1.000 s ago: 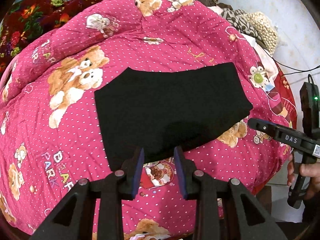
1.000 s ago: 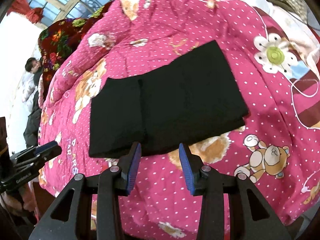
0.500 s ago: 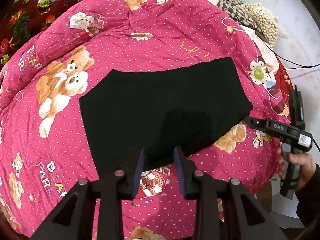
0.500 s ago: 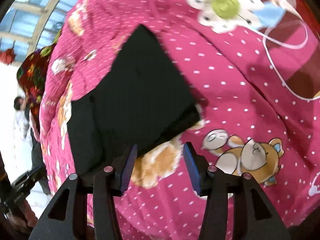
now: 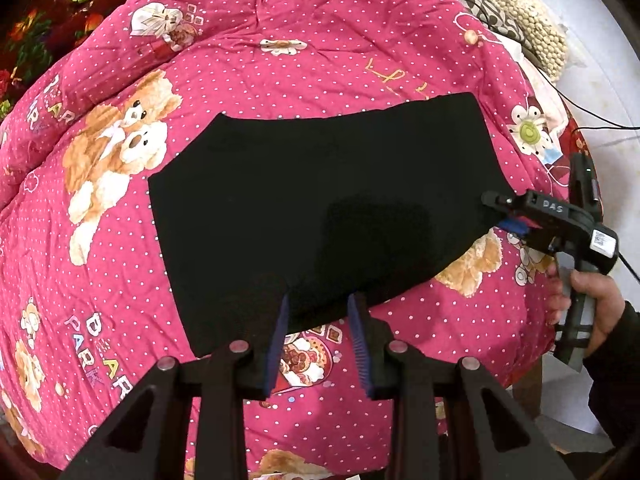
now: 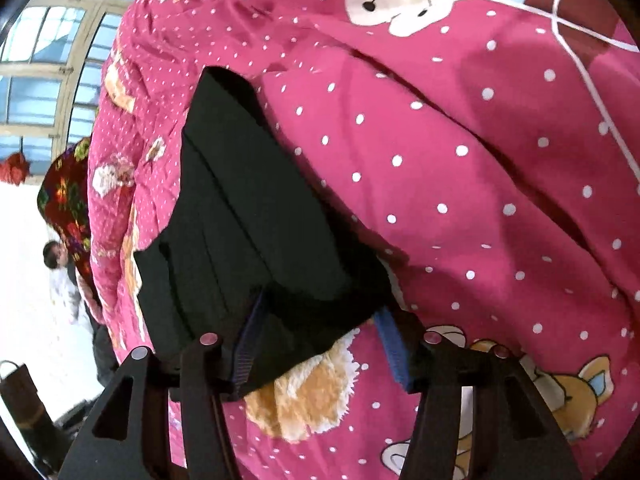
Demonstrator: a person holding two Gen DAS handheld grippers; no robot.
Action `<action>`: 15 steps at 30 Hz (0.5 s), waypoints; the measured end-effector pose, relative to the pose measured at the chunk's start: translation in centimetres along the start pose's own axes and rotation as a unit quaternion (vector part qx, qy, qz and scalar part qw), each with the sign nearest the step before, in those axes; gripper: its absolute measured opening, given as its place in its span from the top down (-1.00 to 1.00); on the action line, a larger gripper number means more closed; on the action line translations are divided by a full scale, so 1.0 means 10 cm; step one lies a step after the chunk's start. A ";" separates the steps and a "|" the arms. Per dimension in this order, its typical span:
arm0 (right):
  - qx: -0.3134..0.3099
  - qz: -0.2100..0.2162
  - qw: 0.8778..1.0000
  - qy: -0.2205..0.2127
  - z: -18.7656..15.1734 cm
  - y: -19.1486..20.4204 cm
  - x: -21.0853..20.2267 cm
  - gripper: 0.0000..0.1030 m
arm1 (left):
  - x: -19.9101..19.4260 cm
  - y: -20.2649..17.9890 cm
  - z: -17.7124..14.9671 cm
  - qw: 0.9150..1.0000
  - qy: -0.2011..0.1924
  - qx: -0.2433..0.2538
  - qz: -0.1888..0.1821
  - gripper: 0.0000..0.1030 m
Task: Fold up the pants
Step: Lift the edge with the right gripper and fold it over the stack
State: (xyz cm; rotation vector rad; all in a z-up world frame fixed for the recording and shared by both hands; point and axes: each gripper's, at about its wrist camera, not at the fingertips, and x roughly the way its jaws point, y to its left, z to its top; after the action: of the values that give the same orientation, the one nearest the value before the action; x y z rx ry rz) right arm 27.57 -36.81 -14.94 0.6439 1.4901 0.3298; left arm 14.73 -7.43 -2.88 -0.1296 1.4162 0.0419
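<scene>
The black pants (image 5: 320, 208) lie folded into a flat rectangle on the pink teddy-bear quilt (image 5: 280, 60). My left gripper (image 5: 320, 320) is open, its fingertips over the near edge of the pants. My right gripper (image 5: 500, 216) shows in the left wrist view at the right end of the pants. In the right wrist view the pants (image 6: 248, 232) fill the middle, and the right gripper (image 6: 320, 316) is open with the near corner of the cloth lying between its blue pads (image 6: 390, 340).
A dark floral blanket (image 5: 36, 40) lies at the far left of the bed. A patterned cloth and a beaded cushion (image 5: 536, 36) sit at the far right, with a cable (image 5: 592, 120) behind. A person (image 6: 60, 256) stands by the window.
The right gripper swung in and down to the right corner of the pants, which now sits between its fingers. The left gripper moved forward over the near edge.
</scene>
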 end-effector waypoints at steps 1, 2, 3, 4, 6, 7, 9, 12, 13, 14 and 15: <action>-0.002 0.002 1.000 -0.007 -0.01 0.02 -0.04 -0.05 | 0.00 0.01 0.00 1.000 0.000 -0.002 -0.001 0.36; -0.002 0.008 1.000 -0.015 -0.03 0.04 -0.09 0.00 | 0.01 0.03 0.00 1.000 0.001 -0.004 0.000 0.36; 0.000 0.016 1.000 -0.022 -0.04 0.04 -0.11 0.03 | 0.01 0.05 0.00 1.000 0.002 -0.006 0.000 0.36; 0.009 0.030 0.999 -0.030 -0.05 0.01 -0.14 0.04 | 0.01 0.07 -0.01 1.000 0.003 -0.009 0.000 0.36; 0.027 0.033 0.999 -0.027 -0.05 -0.08 -0.08 0.04 | 0.02 0.10 -0.02 1.000 0.006 -0.013 -0.001 0.36; 0.035 0.030 0.999 -0.021 -0.03 -0.13 -0.02 0.04 | 0.02 0.11 -0.03 1.000 0.007 -0.014 0.000 0.36; 0.036 0.018 0.999 -0.019 0.02 -0.12 0.03 0.08 | 0.02 0.12 -0.04 1.000 0.008 -0.014 0.001 0.36; 0.024 -0.008 0.999 -0.023 0.04 0.02 -0.05 0.30 | -0.01 0.12 -0.05 1.000 0.003 -0.015 -0.003 0.36; 0.017 -0.017 0.999 -0.027 0.03 0.07 -0.08 0.44 | -0.02 0.13 -0.05 1.000 0.001 -0.016 -0.004 0.36; 0.012 -0.019 0.999 -0.030 0.02 0.10 -0.12 0.45 | -0.03 0.13 -0.05 1.000 -0.001 -0.017 -0.005 0.36; 0.005 -0.024 0.999 -0.033 0.01 0.14 -0.15 0.46 | -0.03 0.14 -0.06 1.000 -0.003 -0.018 -0.007 0.36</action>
State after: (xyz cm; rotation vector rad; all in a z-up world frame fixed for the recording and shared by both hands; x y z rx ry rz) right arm 27.80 -36.59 -12.88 0.6215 1.4431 0.2621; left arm 13.97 -6.09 -2.74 -0.1683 1.4091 0.0568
